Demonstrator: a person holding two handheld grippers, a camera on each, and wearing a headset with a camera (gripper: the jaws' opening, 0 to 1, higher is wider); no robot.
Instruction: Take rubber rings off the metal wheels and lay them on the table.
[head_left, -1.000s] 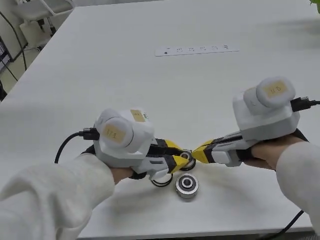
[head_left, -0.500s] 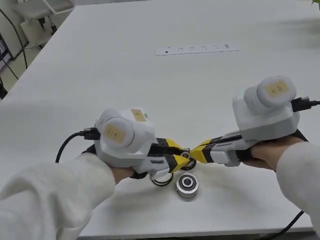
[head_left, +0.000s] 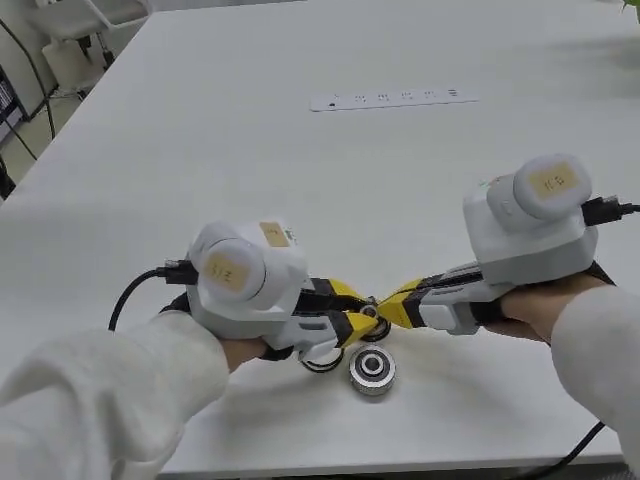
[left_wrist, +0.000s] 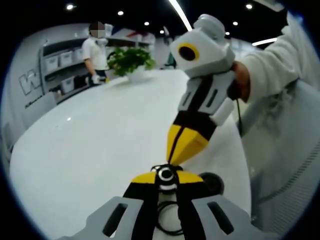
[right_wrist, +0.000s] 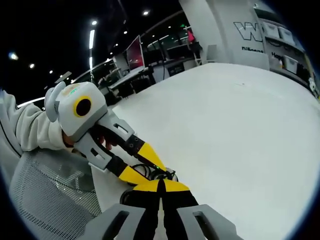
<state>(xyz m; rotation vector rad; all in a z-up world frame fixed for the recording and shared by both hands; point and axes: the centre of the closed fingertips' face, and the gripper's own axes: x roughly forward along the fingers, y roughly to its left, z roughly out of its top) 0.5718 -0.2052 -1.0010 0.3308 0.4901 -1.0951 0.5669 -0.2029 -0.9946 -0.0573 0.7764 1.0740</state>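
L gripper (left_wrist: 166, 181) fingers clamped on a small metal wheel (left_wrist: 166, 174). R gripper (right_wrist: 160, 186) fingers together, tips touching that wheel's edge; can't tell if they pinch its rubber. Loose black rubber ring (head_left: 322, 361) lies on the bench (head_left: 250, 150), partly under L gripper, w/ a second wheel (head_left: 372, 370) just beside it. Yellowish stickers on both gripper bodies, writing unreadable. Power strip (head_left: 390, 98) well back. Big "W" on wall (right_wrist: 247, 31).

I have open worktop (head_left: 250, 170) from the middle to the far edge, save a power strip (head_left: 393, 99) near that edge. By the near edge it is tight: left gripper (head_left: 362, 322) and right gripper (head_left: 388, 308) meet tip to tip at a held wheel (head_left: 372, 312). A loose wheel (head_left: 372, 369) and a black ring (head_left: 322, 362) lie between them and that edge.
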